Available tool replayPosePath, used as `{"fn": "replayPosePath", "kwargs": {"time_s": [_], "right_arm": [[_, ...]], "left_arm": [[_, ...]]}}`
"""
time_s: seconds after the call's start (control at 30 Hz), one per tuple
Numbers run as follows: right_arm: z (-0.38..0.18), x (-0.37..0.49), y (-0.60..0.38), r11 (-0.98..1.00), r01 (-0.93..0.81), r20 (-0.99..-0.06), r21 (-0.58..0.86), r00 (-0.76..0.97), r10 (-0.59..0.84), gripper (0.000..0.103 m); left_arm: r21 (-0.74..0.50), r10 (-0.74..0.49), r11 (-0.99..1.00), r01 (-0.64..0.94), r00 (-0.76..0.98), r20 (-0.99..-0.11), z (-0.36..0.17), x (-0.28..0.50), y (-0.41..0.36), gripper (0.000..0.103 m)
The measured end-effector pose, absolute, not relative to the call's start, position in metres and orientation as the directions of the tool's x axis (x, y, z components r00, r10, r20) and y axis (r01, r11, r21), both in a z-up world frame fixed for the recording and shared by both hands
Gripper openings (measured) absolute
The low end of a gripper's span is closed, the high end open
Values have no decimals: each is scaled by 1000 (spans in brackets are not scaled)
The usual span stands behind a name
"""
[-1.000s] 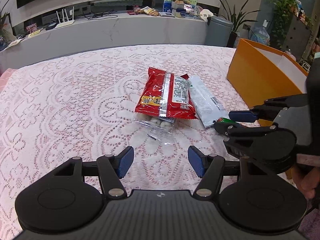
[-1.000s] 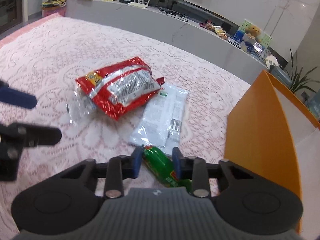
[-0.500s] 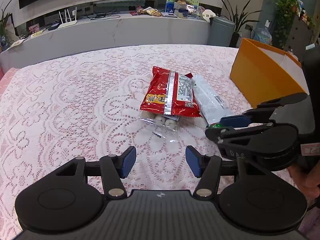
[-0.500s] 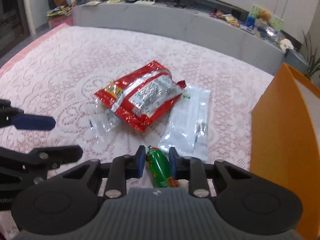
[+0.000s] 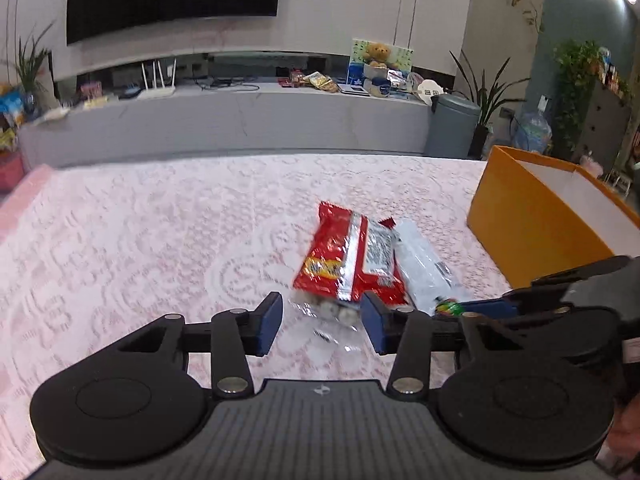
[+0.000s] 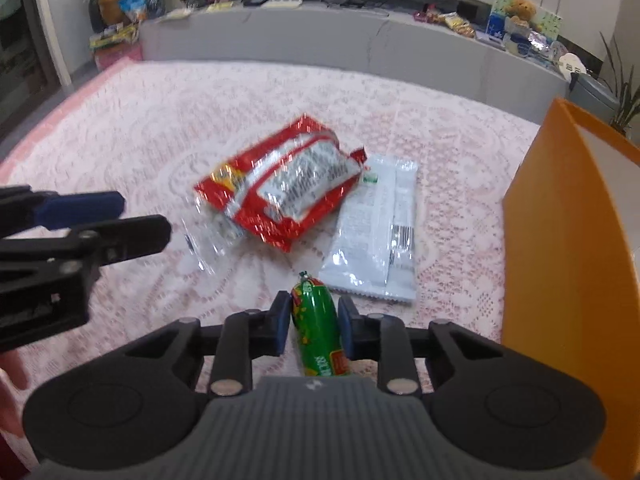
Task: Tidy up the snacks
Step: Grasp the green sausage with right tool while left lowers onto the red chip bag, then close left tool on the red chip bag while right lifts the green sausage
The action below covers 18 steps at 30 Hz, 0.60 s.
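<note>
Snack lot on lace-covered bench, two hand-held tools in attendance

Right tool (image 6: 314, 326) is gripping a green sausage stick (image 6: 318, 332) between its blue pads, the stick pointing away toward a white packet (image 6: 376, 236) lying flat just beyond. Left tool (image 5: 322, 326) has just been closing, its pads standing apart with nothing pressed between them, hovering over the clear end of a transparent bag of pale sweets (image 5: 334, 312). A red foil snack bag (image 5: 348, 260) is lying on top of that transparent bag and beside the white packet. An orange box (image 6: 568, 260), open-topped with a white interior, is standing at the right edge of the bench (image 6: 160, 128), near the white packet but apart from it.
</note>
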State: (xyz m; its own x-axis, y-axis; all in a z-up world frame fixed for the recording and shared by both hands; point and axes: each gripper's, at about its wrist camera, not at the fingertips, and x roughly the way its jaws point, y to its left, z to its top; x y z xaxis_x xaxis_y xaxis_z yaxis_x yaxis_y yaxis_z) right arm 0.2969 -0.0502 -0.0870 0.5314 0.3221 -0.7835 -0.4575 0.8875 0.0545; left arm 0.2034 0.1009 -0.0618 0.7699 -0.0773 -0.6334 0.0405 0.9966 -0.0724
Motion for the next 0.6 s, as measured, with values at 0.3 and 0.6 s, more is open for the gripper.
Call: {"fn": "replayPosePath", "kwargs": {"time_s": [0.3,0.6], "right_arm": [[-79,310,-61,923,-374,-748,87,587,309,20],[-94,319,-70,926,-356,-753,123,574,321,20]], "left_arm": [[-27,-148,985,170,757,-637,-51,244,89,55],[29,-158,968,249,696,-700,-75,290,72,73]]}}
